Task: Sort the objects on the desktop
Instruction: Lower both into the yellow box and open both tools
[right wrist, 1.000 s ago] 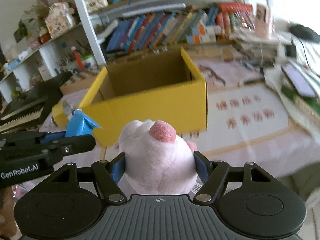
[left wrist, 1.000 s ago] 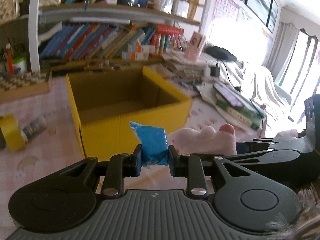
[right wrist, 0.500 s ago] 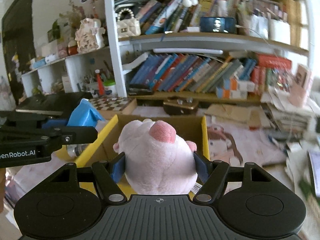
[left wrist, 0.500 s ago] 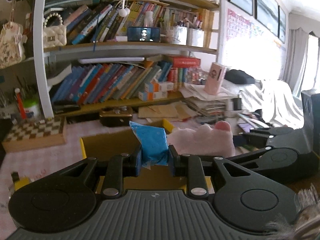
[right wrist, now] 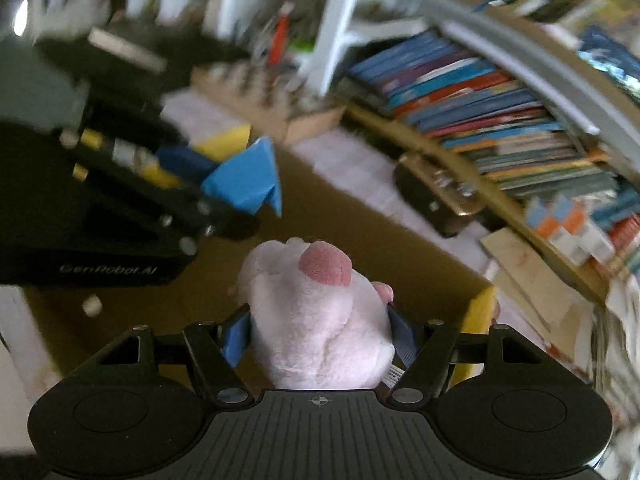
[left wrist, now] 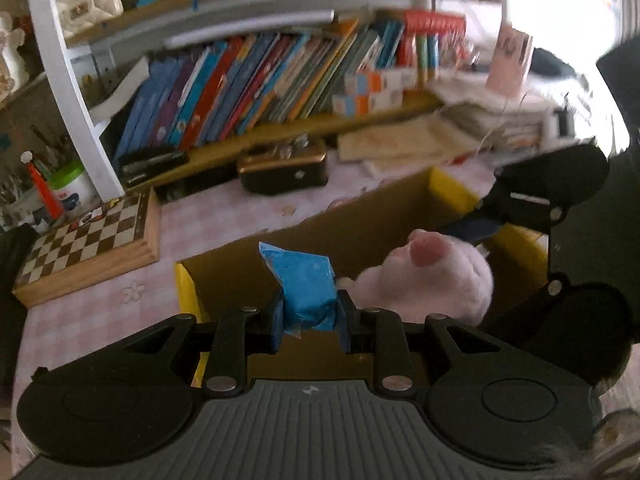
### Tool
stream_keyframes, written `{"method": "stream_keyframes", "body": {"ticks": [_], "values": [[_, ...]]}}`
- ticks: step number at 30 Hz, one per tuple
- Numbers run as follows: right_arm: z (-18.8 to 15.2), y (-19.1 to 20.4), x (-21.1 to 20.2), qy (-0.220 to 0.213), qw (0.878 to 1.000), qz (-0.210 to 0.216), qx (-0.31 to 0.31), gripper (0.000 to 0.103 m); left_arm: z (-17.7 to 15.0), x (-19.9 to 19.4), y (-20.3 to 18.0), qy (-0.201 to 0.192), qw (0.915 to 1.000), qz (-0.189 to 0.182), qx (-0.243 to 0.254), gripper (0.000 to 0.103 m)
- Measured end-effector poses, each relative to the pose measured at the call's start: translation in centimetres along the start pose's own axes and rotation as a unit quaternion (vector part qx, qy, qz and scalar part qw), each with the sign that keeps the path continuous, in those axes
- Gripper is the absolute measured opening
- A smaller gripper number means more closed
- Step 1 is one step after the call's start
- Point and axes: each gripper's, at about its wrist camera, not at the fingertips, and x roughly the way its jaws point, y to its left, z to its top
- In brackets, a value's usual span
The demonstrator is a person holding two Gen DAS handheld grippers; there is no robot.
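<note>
Above the open yellow cardboard box point(left wrist: 444, 184) on the pink checked tablecloth point(left wrist: 80, 320), both handheld grippers tilt downward side by side. Left gripper point(left wrist: 308, 316): jaws clamped tight on a small crumpled blue packet point(left wrist: 306, 292), which sticks up between the pads over the box's brown interior. Right gripper point(right wrist: 320, 332): jaws pressed against the sides of a pale pink plush toy point(right wrist: 316, 312) with a darker pink nub on top, held over the same box near its yellow right edge. Beyond the box, toward the bookshelf, a dark tin with gold trim point(left wrist: 284, 168) sits on the cloth. Left of the box lies a wooden chessboard point(left wrist: 88, 244). Behind it, leaning books point(left wrist: 248, 84) fill the shelf. The right wrist view is blurred.
</note>
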Motion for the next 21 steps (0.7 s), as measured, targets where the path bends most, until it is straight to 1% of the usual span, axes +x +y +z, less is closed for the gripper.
{"method": "stream_keyframes", "body": {"ticks": [3, 5, 6, 8, 13, 15, 17, 18, 20, 21], "values": [[0.6, 0.2, 1.9, 0.035, 0.998, 0.015, -0.048, 0.071, 0.0, 1.8, 0.3, 0.030, 0.9995, -0.005, 0.009, 0.024], [0.8, 0.5, 2.8, 0.049, 0.996, 0.021, -0.070, 0.071, -0.1, 2.5, 0.4, 0.039, 0.9992, 0.002, 0.007, 0.024], [0.9, 0.6, 3.3, 0.056, 0.995, 0.023, -0.081, 0.072, -0.3, 2.9, 0.6, 0.044, 0.9990, 0.000, 0.003, 0.024], [0.9, 0.7, 3.9, 0.065, 0.993, 0.027, -0.093, 0.072, -0.4, 3.4, 0.8, 0.062, 0.9981, -0.003, -0.005, 0.024], [1.0, 0.4, 4.9, 0.076, 0.992, 0.038, -0.097, 0.073, -0.3, 4.0, 0.7, 0.074, 0.9972, -0.007, -0.004, 0.026], [1.2, 0.2, 5.2, 0.078, 0.991, 0.042, -0.097, 0.074, -0.2, 4.3, 0.4, 0.082, 0.9965, -0.011, 0.007, 0.032], [1.2, 0.1, 5.4, 0.086, 0.991, 0.044, -0.094, 0.077, -0.3, 4.3, -0.3, 0.088, 0.9957, -0.015, 0.024, 0.044], [1.2, 0.1, 5.4, 0.087, 0.991, 0.044, -0.095, 0.079, -0.3, 4.3, -0.5, 0.087, 0.9957, -0.006, 0.032, 0.047], [1.1, 0.3, 5.4, 0.085, 0.990, 0.040, -0.105, 0.083, -0.4, 4.1, -0.5, 0.083, 0.9961, 0.007, 0.029, 0.063], [1.0, 0.4, 5.2, 0.082, 0.990, 0.039, -0.109, 0.084, -0.4, 3.8, -0.2, 0.076, 0.9968, 0.009, 0.020, 0.067]]}}
